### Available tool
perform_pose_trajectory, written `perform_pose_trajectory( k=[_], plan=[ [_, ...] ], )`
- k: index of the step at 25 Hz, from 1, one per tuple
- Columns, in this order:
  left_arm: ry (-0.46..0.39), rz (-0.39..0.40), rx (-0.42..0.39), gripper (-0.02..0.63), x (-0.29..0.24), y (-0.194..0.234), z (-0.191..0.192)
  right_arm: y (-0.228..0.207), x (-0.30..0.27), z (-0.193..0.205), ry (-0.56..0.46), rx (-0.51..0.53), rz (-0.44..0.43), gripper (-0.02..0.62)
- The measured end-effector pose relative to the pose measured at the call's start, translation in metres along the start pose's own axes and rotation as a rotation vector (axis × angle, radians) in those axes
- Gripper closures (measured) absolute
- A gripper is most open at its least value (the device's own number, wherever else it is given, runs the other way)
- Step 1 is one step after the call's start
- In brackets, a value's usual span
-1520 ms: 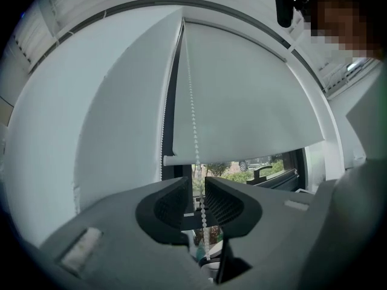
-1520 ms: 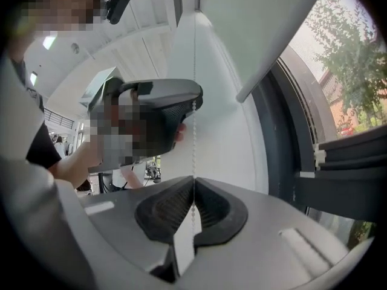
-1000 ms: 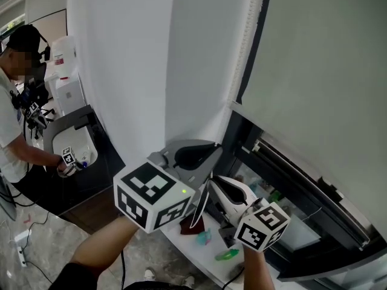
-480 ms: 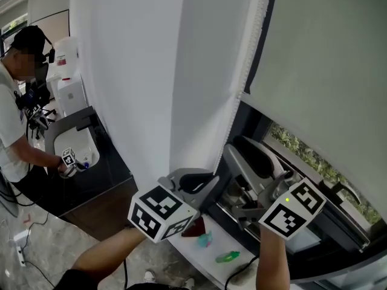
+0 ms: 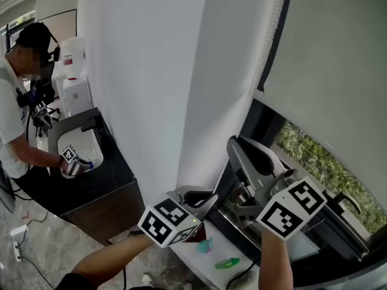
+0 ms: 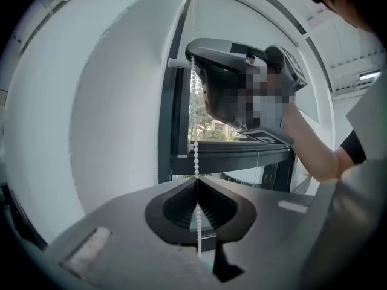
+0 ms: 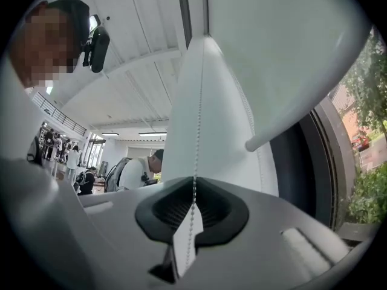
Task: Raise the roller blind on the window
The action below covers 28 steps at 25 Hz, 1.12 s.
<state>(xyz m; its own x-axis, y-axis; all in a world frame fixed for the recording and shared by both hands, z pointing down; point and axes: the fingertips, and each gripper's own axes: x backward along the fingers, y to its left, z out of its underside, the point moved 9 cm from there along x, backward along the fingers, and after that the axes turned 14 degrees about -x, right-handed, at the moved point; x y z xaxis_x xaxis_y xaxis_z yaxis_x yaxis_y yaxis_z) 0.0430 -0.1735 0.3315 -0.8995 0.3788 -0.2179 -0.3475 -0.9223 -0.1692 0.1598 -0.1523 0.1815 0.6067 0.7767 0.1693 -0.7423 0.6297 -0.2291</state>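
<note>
1. Roller blind (image 5: pixel 326 59): down over most of the window, with its bottom rail (image 7: pixel 284 128) lifted clear of the lower frame. Below the rail, a bare strip of glass (image 5: pixel 314 162) with greenery behind it.
2. Bead chain (image 6: pixel 195 144): hanging at the window's left edge, just beside the white wall, and running down through both pairs of tongs.
3. Left tongs (image 6: pixel 196 181): pinched narrow on the bead chain, with beads entering at the tips and trailing out below. Low in the head view, just above the white sill (image 5: pixel 192 260).
4. Right tongs (image 7: pixel 195 185): jaws just closing in, with the bead chain between them, and now nipped together on it. Higher than the left pair, near the blind's lower edge.
5. Done so far, judging by the pane: only a first stretch uncovered. The rail sits low and the bulk of the glass is behind fabric.
6. Left to do, as a judgement: many more hand-over-hand pulls on the chain until the fabric rolls up to the top. With both pairs gripping, probably a downward pull by the upper pair next, with the lower pair releasing to reach up again.
7. Apart from the task: another person (image 5: pixel 15 125) at a dark tabletop (image 5: pixel 118 174) far to the left.
</note>
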Motion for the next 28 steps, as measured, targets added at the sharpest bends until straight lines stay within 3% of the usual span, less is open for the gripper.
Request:
perform_pose_trajectory(
  k=[7, 11, 14, 19, 23, 28],
  plan=[
    [-0.012, -0.001, 0.007, 0.592, 0.001, -0.002, 0.003, 0.002, -0.002, 0.001, 0.033, 0.026, 0.01, 0.588],
    [-0.014, -0.01, 0.008, 0.591, 0.012, -0.003, -0.006, -0.001, 0.008, -0.005, -0.01, 0.051, 0.045, 0.589],
    [-0.084, -0.04, 0.016, 0.555, 0.031, 0.0, -0.023, -0.006, 0.013, 0.002, -0.011, 0.048, 0.059, 0.589],
    [-0.265, -0.106, 0.024, 0.551, 0.057, 0.017, -0.08, -0.018, 0.02, 0.039, 0.051, 0.009, 0.078, 0.589],
    [-0.284, -0.126, -0.036, 0.55, 0.047, 0.021, -0.11, -0.02, 0.028, 0.073, 0.094, -0.026, 0.095, 0.589],
    [-0.259, -0.124, -0.055, 0.528, 0.028, 0.023, -0.115, -0.026, 0.035, 0.114, 0.149, -0.077, 0.106, 0.589]
  ],
)
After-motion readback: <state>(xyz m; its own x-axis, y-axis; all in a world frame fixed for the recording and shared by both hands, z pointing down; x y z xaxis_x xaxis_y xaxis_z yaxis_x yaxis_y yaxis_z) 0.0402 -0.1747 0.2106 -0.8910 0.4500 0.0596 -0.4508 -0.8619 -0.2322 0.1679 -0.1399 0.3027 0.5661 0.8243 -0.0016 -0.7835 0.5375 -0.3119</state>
